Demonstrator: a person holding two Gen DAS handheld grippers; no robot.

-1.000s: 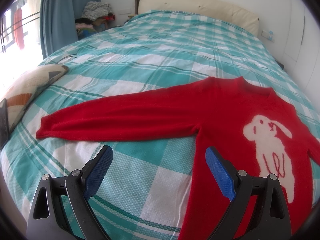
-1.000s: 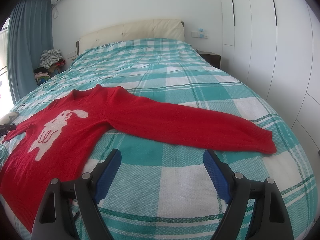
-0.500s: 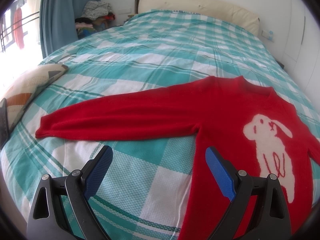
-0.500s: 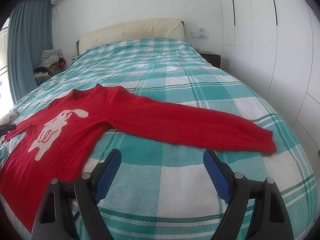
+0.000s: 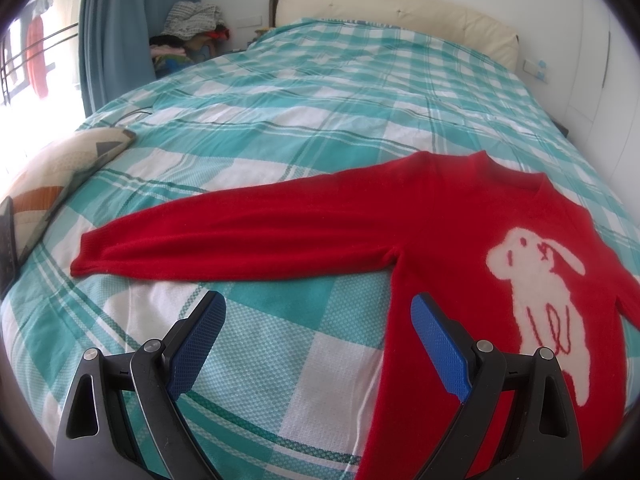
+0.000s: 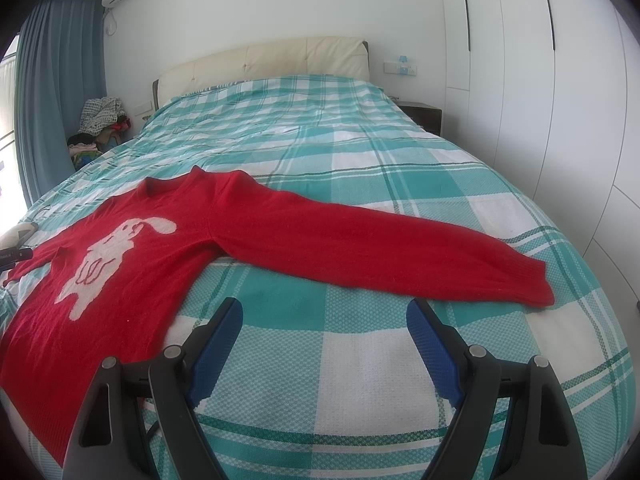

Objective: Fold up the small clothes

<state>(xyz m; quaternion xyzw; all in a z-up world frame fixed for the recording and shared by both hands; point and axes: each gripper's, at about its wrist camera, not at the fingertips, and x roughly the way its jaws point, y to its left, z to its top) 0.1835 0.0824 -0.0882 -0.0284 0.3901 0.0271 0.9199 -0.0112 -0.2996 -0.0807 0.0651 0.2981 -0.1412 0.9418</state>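
A red sweater [image 5: 440,224] with a white rabbit figure [image 5: 540,300] lies flat, face up, on the bed with both sleeves spread out. Its left sleeve [image 5: 224,244] stretches across the left wrist view; its right sleeve [image 6: 400,252] stretches across the right wrist view, where the body [image 6: 100,280] lies to the left. My left gripper [image 5: 318,316] is open and empty, hovering just short of the left sleeve and armpit. My right gripper [image 6: 324,320] is open and empty, hovering just short of the right sleeve.
The bed is covered by a teal and white plaid sheet [image 6: 320,140], with a cream headboard [image 6: 272,60] at the far end. A patterned pillow [image 5: 52,176] lies at the bed's left edge. White wardrobes [image 6: 540,80] stand to the right; a clothes pile [image 5: 192,24] and blue curtain stand far left.
Almost nothing differs: both grippers hold their places and stay open, with only a very slight shift of view. The sweater has not moved.
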